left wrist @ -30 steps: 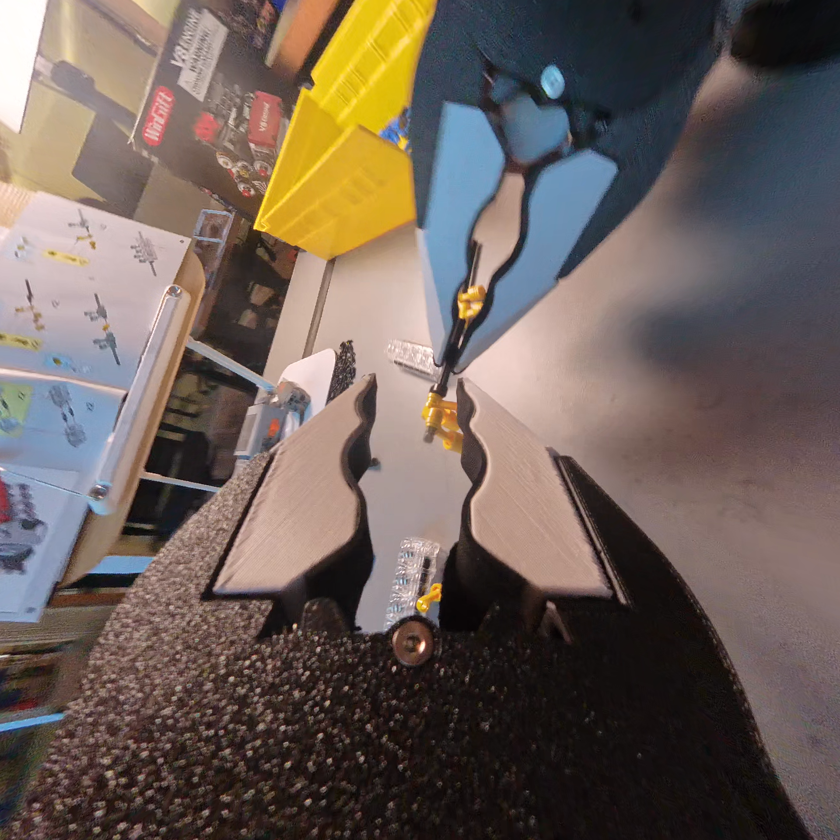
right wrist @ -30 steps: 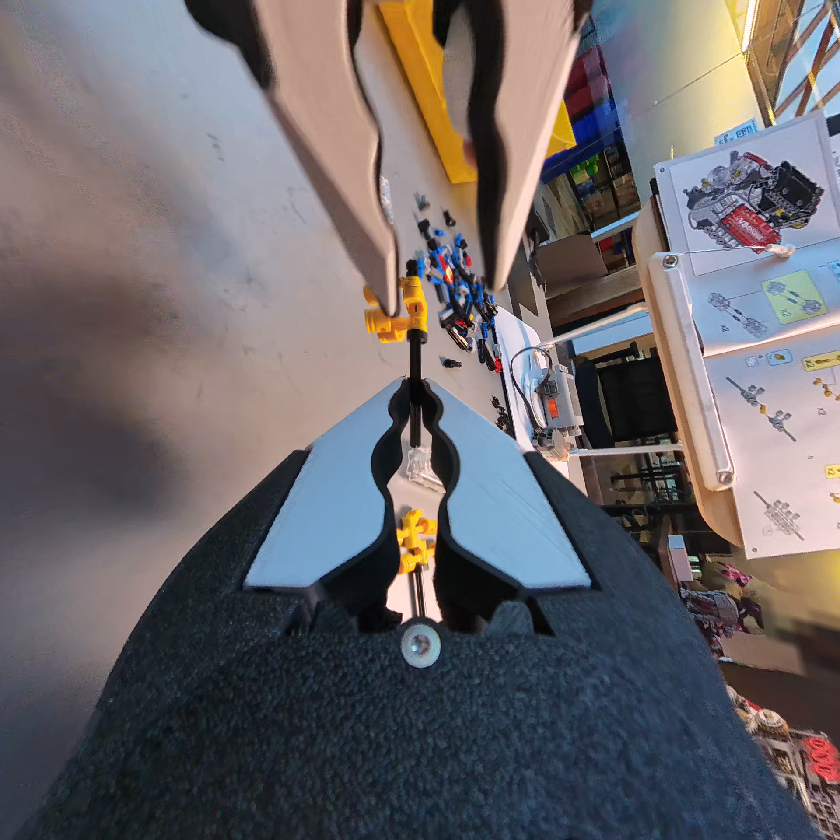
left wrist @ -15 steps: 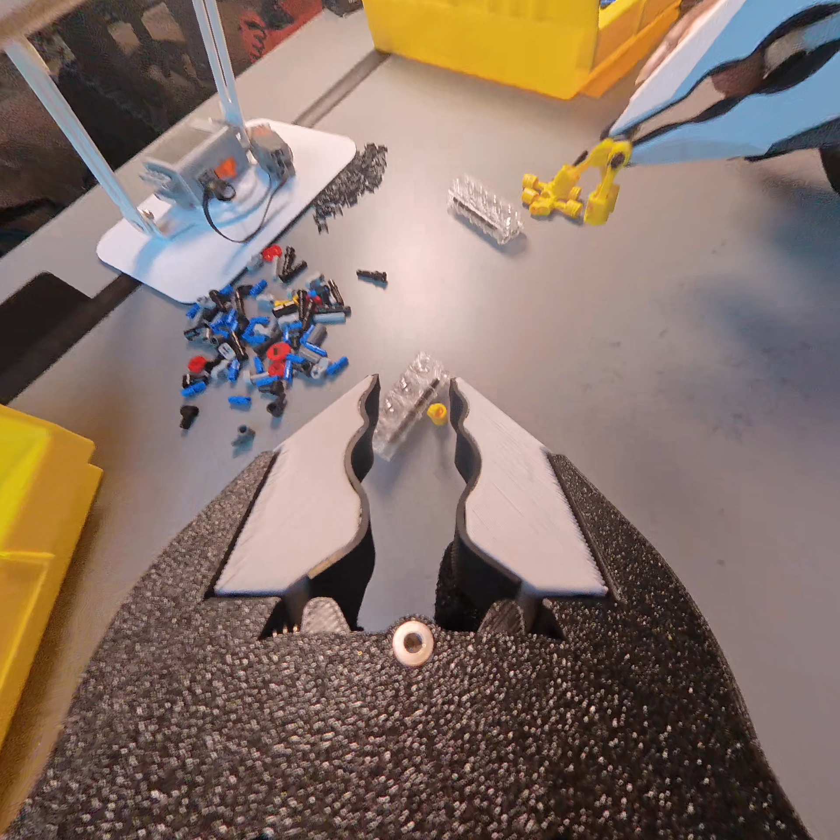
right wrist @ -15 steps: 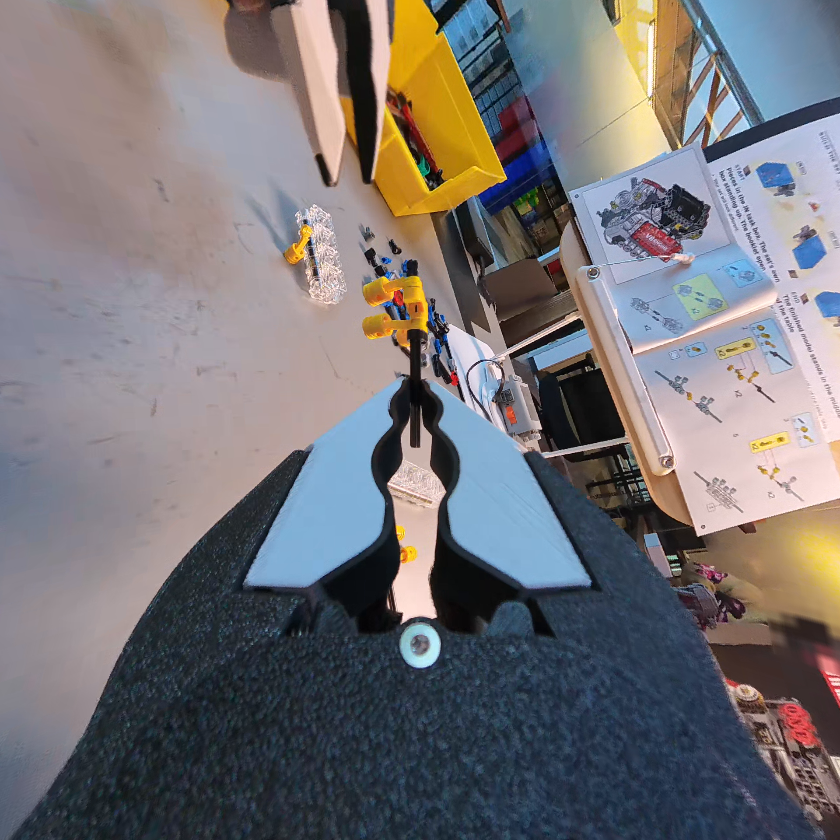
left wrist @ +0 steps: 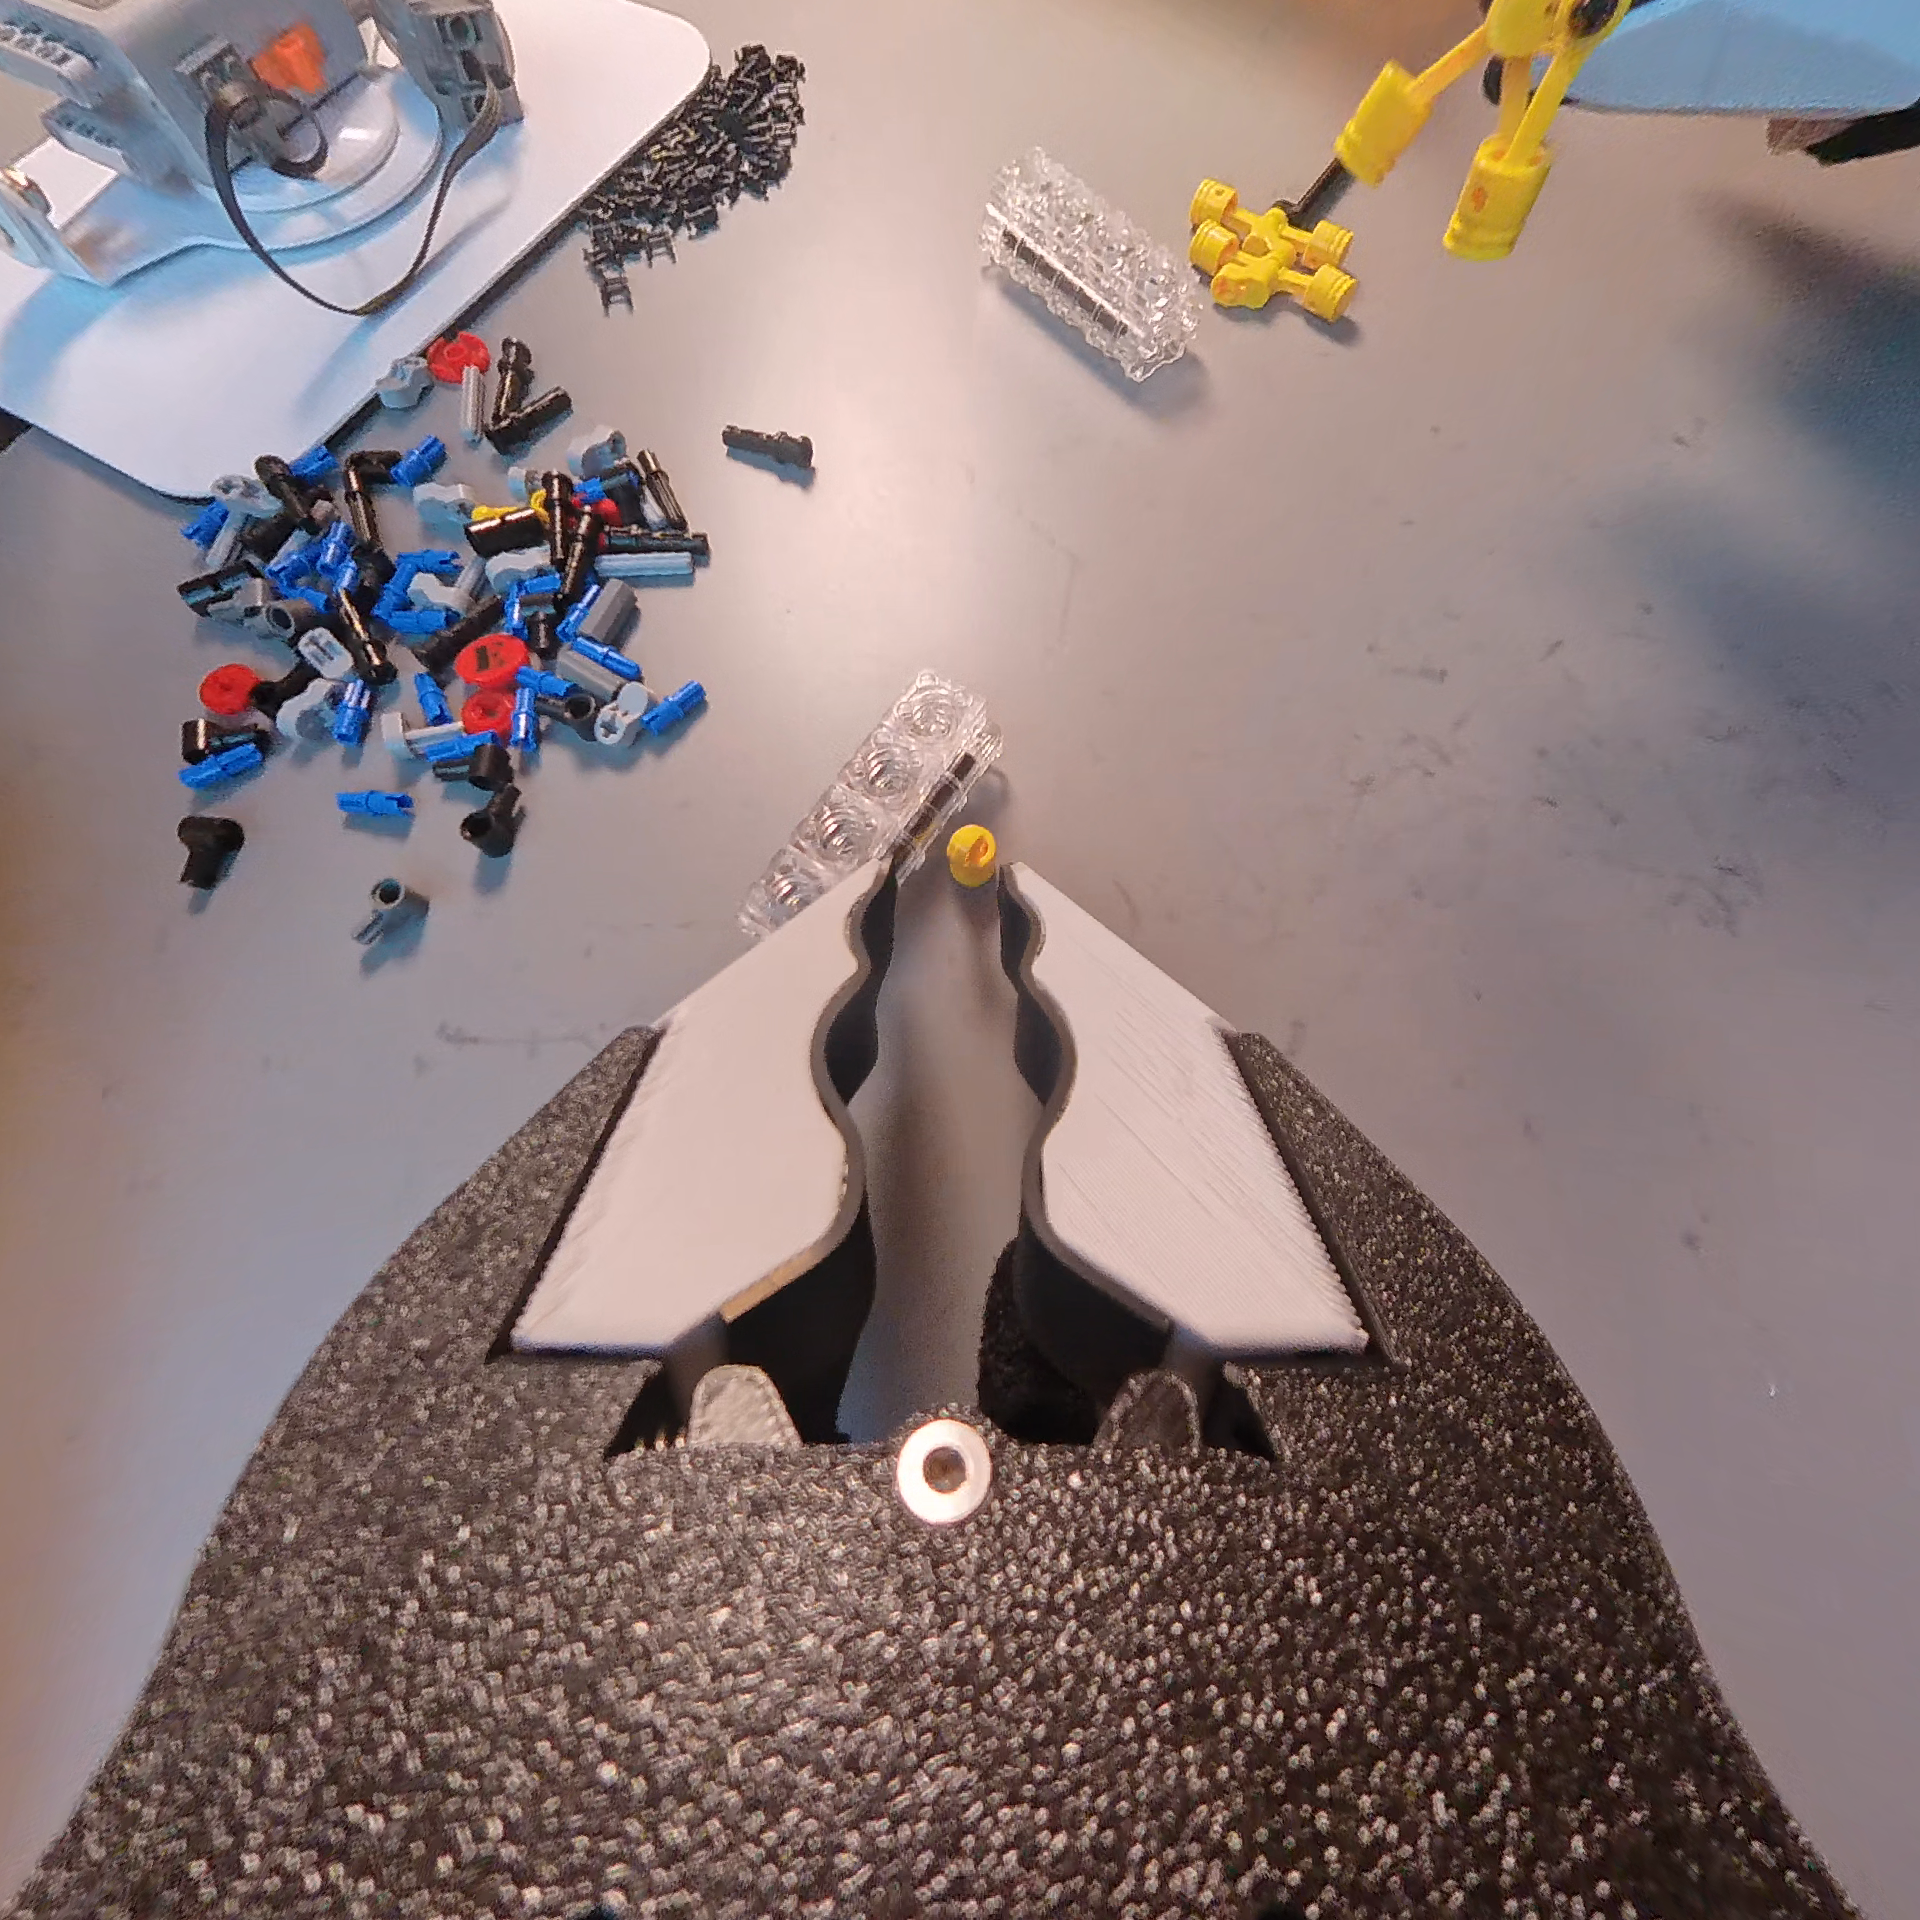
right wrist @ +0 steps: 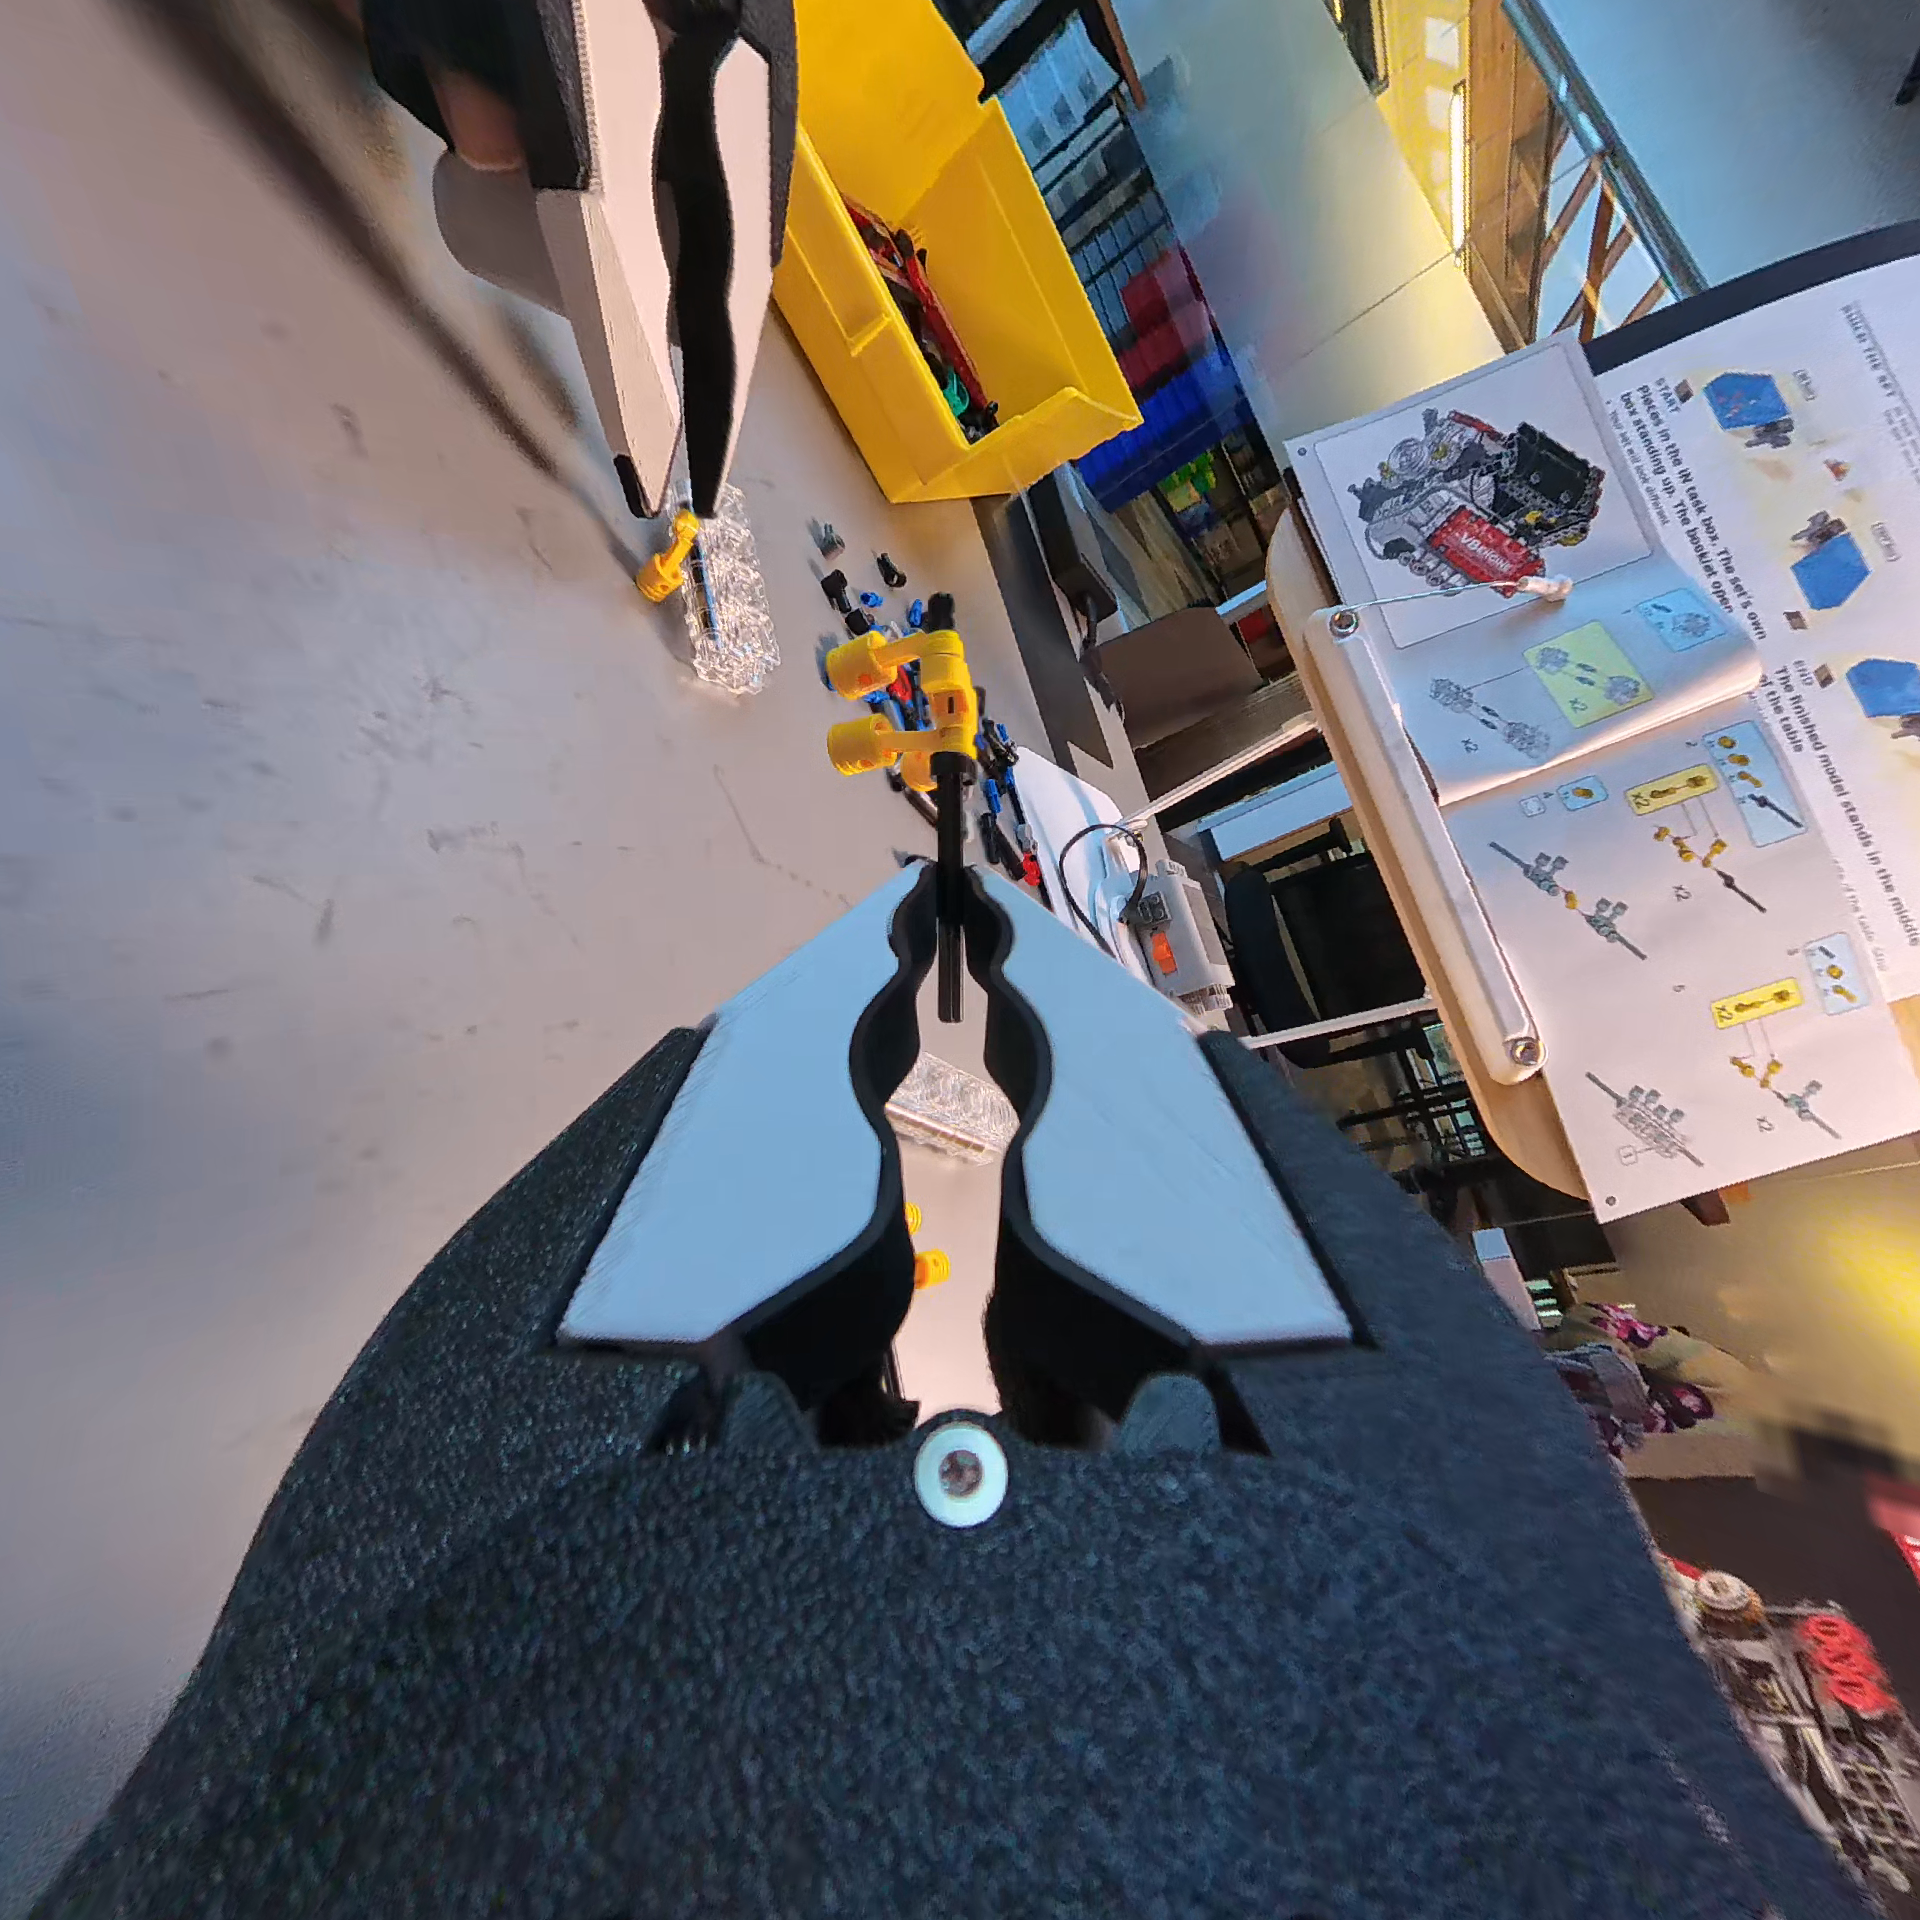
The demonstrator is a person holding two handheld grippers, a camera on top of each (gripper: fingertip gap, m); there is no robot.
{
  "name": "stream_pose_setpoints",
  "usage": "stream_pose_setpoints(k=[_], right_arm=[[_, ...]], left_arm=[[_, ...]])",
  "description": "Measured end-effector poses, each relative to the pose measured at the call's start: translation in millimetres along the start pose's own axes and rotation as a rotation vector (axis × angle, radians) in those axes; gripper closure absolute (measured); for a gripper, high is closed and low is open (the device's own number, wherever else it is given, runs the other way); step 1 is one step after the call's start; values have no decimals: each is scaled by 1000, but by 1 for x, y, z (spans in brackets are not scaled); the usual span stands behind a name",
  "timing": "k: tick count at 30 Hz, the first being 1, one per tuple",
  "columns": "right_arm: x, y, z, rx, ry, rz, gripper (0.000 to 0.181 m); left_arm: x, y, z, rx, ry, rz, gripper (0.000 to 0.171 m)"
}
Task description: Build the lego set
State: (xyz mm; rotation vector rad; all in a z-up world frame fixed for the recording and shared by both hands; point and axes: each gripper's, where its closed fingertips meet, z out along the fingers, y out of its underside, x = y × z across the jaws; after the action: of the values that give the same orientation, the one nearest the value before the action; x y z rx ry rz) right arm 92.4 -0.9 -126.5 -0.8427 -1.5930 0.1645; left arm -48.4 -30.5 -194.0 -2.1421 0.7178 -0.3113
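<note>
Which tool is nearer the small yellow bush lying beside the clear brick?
Left. The left tool is open just before the yellow bush; the right tool holds a black axle farther away.

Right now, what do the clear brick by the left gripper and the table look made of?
Clear brick: transparent glossy plastic, apparently; the table shows through its studs. Table: smooth matte grey, maybe laminate or coated metal; scuffs and dull reflections.

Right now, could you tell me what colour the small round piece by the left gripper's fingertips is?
Yellow bush; left wrist view.
</note>
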Motion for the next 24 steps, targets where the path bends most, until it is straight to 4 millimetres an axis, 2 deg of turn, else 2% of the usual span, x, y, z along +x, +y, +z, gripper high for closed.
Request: stream_pose_setpoints(k=[15, 18, 24], right_arm=[[-4, 3, -3, -4, -37, 31, 178], [-5, 4, -3, -9, -47, 32, 177], [-12, 6, 0, -18, -73, 22, 178]], left_arm=[[9, -1, 15, -31, 4, 74, 164], [18, -5, 13, -19, 41, 68, 167], [51, -8, 17, -36, 107, 147, 168]])
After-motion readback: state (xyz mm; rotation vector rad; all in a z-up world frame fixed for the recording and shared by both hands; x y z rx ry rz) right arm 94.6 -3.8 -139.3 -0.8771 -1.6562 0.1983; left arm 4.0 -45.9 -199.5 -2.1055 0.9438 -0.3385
